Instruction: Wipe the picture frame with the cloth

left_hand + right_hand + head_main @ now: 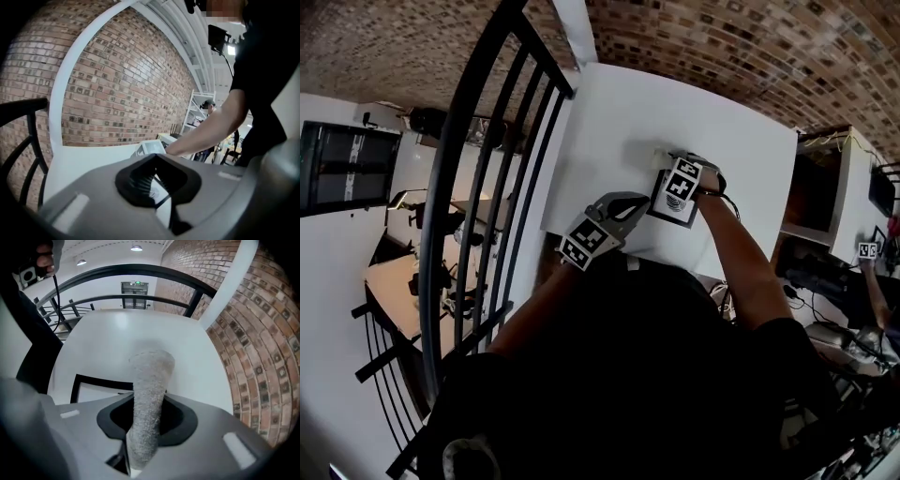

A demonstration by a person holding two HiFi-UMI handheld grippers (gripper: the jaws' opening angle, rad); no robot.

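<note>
A white table (675, 103) carries a small picture frame (661, 217) with a thin black border and a pale inside. The frame's border (77, 380) shows at lower left in the right gripper view. My right gripper (668, 165) hangs over the frame's far side, shut on a grey-white terry cloth (150, 394) that sticks out ahead of the jaws over the tabletop. My left gripper (636, 202) is at the frame's left edge. Its jaws (157, 180) look shut on the frame's (161, 201) dark edge. The right gripper's marker cube (150, 147) and the person's forearm show beyond.
A black metal railing (478, 141) curves along the table's left side. A brick wall (722, 47) runs behind the table. Shelves and desks with cables (834, 281) stand to the right, and a lower desk (403, 272) lies beyond the railing.
</note>
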